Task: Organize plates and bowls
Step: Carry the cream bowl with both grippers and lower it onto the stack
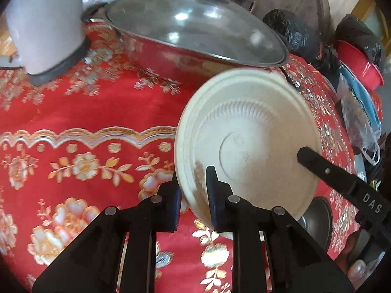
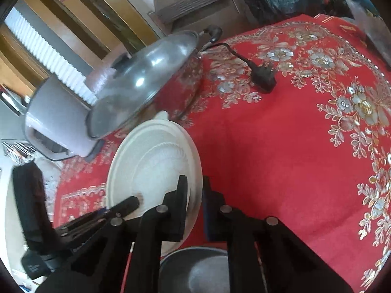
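A cream plate [image 1: 249,136] with a ribbed ring is held tilted above the red floral tablecloth [image 1: 85,112]. My left gripper [image 1: 193,195] is shut on its near left rim. My right gripper [image 2: 195,202] is shut on the opposite rim of the same plate [image 2: 154,166]. One right finger [image 1: 325,171] shows in the left wrist view on the plate's right side, and a left finger [image 2: 122,207] shows in the right wrist view. A metal bowl [image 2: 202,268] sits on the cloth just below the plate; it also shows in the left wrist view [image 1: 317,219].
A large steel pan with a glass lid [image 1: 195,31] stands behind the plate, with a grey pot [image 1: 46,24] to its left. A black plug and cord [image 2: 259,75] lie on the cloth. Black bags [image 1: 293,31] and a red bowl [image 1: 359,63] crowd the far right edge.
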Demonstrator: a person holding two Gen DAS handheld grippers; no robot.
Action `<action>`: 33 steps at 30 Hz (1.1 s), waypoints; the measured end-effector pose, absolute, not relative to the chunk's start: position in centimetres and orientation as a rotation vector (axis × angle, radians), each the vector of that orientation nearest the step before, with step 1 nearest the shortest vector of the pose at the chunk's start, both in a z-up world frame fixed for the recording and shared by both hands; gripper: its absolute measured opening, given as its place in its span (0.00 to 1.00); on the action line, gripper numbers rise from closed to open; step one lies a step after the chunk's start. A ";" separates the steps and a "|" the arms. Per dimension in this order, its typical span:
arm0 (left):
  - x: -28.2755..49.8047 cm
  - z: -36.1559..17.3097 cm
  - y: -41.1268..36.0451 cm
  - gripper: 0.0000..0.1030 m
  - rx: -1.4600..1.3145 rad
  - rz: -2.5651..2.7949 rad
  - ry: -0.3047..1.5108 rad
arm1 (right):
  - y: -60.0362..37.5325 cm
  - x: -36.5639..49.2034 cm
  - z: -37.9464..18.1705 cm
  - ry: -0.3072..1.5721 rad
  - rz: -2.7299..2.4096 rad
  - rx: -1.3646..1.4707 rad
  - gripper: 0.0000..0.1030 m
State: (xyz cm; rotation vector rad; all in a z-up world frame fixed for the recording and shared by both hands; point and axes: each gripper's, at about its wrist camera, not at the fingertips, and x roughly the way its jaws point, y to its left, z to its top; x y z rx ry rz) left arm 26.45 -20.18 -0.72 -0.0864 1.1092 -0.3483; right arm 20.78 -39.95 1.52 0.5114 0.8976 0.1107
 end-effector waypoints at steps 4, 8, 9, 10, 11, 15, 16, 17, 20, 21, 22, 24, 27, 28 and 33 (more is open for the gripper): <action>24.3 1.4 -18.3 0.17 -0.090 -0.337 1.066 | -38.5 19.1 3.2 0.867 0.146 0.502 0.07; 21.6 3.3 -15.4 0.17 -0.086 -0.307 1.046 | -36.4 17.5 3.8 0.871 0.192 0.508 0.07; 20.9 3.5 -14.7 0.17 -0.090 -0.301 1.044 | -35.6 17.0 3.9 0.877 0.208 0.504 0.07; 20.2 3.7 -13.9 0.17 -0.091 -0.293 1.043 | -34.9 16.6 4.0 0.881 0.217 0.500 0.07; 19.2 4.0 -12.8 0.17 -0.091 -0.277 1.040 | -33.9 16.0 4.0 0.884 0.236 0.492 0.07; 16.0 4.5 -9.5 0.17 -0.099 -0.235 1.032 | -30.6 13.9 4.2 0.898 0.307 0.467 0.08; 15.1 4.7 -8.5 0.17 -0.106 -0.227 1.030 | -29.8 13.4 4.3 0.903 0.326 0.465 0.08; 14.2 4.8 -7.5 0.17 -0.109 -0.214 1.027 | -28.7 12.6 4.4 0.907 0.354 0.463 0.08; 11.3 5.5 -4.3 0.17 -0.123 -0.172 1.012 | -26.2 11.2 4.8 0.910 0.416 0.457 0.08; 10.5 5.7 -3.5 0.17 -0.125 -0.162 1.005 | -25.5 10.8 4.9 0.908 0.433 0.453 0.09; 9.4 6.0 -2.3 0.17 -0.135 -0.147 0.994 | -24.5 10.2 5.1 0.906 0.452 0.446 0.09; 8.0 6.5 -0.3 0.17 -0.151 -0.125 0.985 | -22.4 9.2 5.5 0.909 0.497 0.435 0.09; 5.7 7.1 3.4 0.17 -0.181 -0.084 0.974 | -19.3 8.2 5.9 0.916 0.563 0.422 0.10; 5.0 7.3 4.6 0.17 -0.188 -0.069 0.969 | -17.9 7.8 6.1 0.920 0.593 0.421 0.11; 1.5 7.9 10.2 0.17 -0.207 0.041 0.944 | -11.6 6.5 6.3 0.938 0.691 0.369 0.11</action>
